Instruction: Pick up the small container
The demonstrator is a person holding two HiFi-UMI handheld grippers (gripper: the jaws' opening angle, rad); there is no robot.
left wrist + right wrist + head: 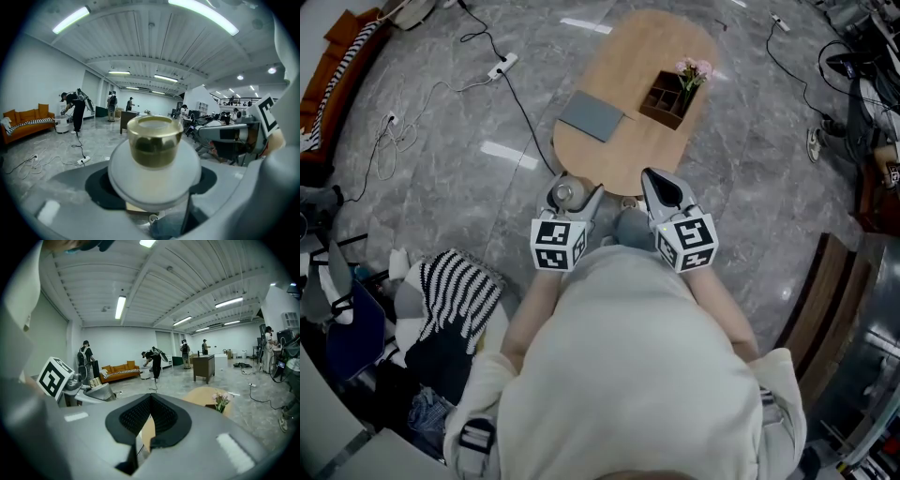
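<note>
The small container [154, 145], a white round jar with a translucent gold cap, stands upright between the jaws of my left gripper [153, 185], which is shut on its white body. The head view shows the same jar [564, 194] held off the near end of the oval wooden table [609, 155], just past the table's edge. My right gripper [662, 190] hovers beside it to the right, over the table's near rim. Its black pads [164, 418] are together, with nothing between them.
On the table lie a grey pad [592, 115] and a brown compartment box [666, 99] with pink flowers [694, 68]. Cables and a power strip [502, 65] run over the marble floor at left. Striped cloth [459, 286] lies beside the person. People stand far off in the hall.
</note>
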